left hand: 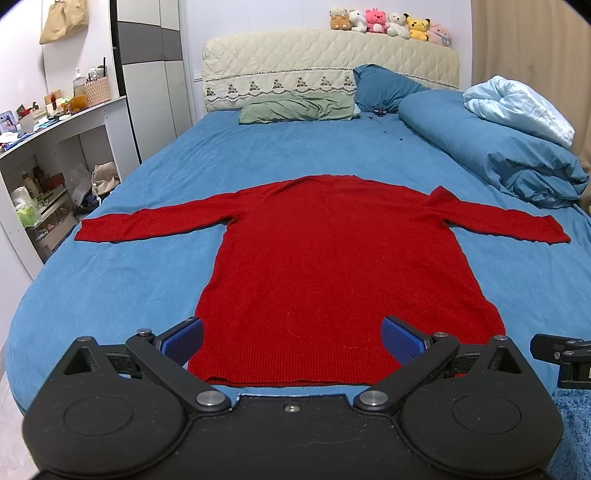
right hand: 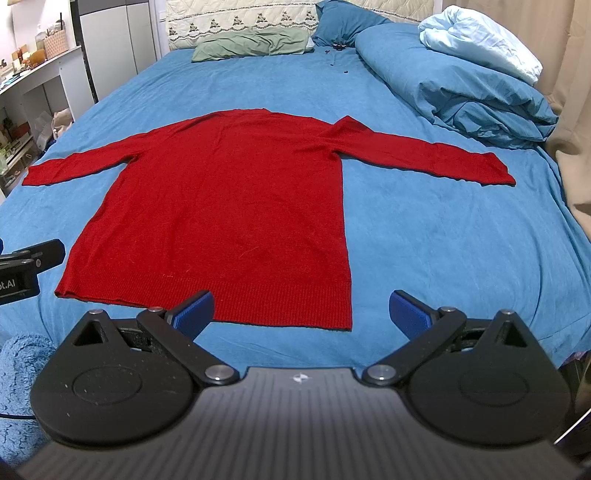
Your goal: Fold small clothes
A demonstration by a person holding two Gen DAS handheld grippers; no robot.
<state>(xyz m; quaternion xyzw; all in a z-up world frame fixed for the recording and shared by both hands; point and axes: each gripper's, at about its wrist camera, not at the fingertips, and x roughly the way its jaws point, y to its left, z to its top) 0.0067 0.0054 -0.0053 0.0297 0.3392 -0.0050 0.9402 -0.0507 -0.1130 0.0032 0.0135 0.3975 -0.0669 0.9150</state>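
A red knit sweater (left hand: pixel 325 254) (right hand: pixel 229 199) lies flat on the blue bed (left hand: pixel 122 280) (right hand: pixel 436 236), both sleeves spread out sideways and the ribbed hem toward me. My left gripper (left hand: pixel 293 338) hovers open just above the hem's left half, its blue fingertips (left hand: pixel 184 338) holding nothing. My right gripper (right hand: pixel 303 312) is open near the hem's right corner, one blue pad over the hem and the other over bare sheet. Each gripper's black body shows at the edge of the other's view.
A rolled blue duvet (left hand: pixel 491 147) with a pale blanket on it lies at the far right. A green pillow (left hand: pixel 295 107) and a blue pillow (left hand: pixel 384 88) rest by the quilted headboard with plush toys (left hand: pixel 391 24). White shelves (left hand: pixel 55 147) stand left of the bed.
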